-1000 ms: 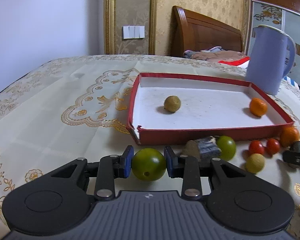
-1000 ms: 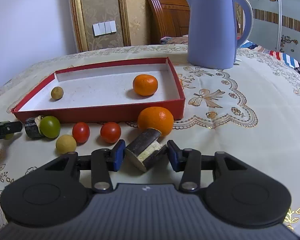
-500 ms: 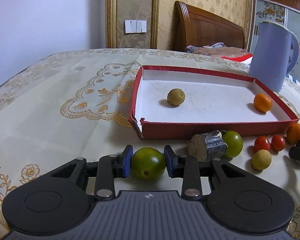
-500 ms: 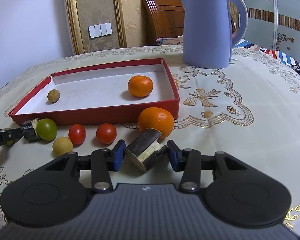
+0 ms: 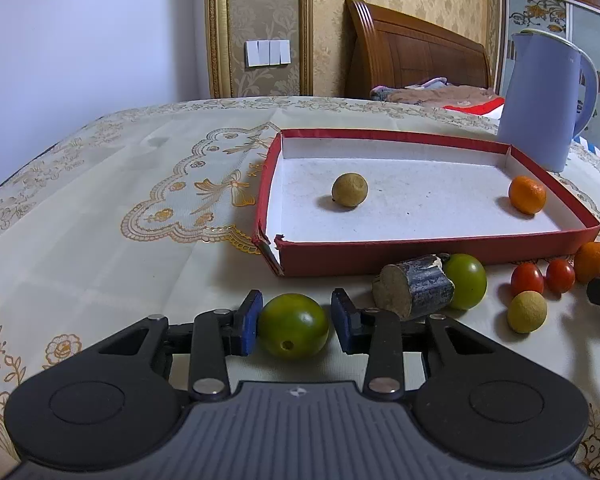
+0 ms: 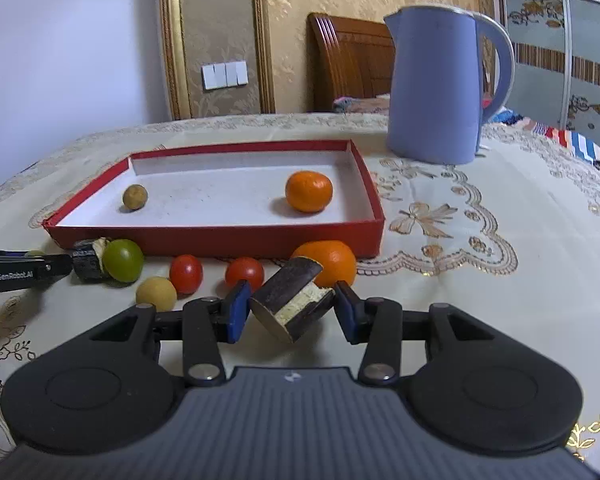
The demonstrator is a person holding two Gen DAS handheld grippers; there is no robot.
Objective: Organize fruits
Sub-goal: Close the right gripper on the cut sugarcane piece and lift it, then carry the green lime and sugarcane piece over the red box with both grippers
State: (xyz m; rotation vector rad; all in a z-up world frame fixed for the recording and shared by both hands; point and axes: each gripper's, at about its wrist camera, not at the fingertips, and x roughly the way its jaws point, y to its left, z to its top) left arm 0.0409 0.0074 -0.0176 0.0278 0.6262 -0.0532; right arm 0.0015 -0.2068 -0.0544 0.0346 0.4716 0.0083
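Observation:
A green round fruit lies on the tablecloth between the jaws of my left gripper. The jaws are opening, and a thin gap shows at the right pad. My right gripper is shut on a dark cane piece with pale flesh, held tilted in front of an orange. The red tray holds a brownish fruit and a mandarin. Before its front wall lie a second cane piece, another green fruit, two red tomatoes and a yellow ball.
A blue kettle stands behind the tray's right corner. The tray's near left corner is torn. The embroidered tablecloth spreads to the left of the tray. A wooden headboard and a wall stand beyond the table.
The left gripper's right pad has drawn slightly off the green fruit. The right view has swung a little, with the cane piece held as before.

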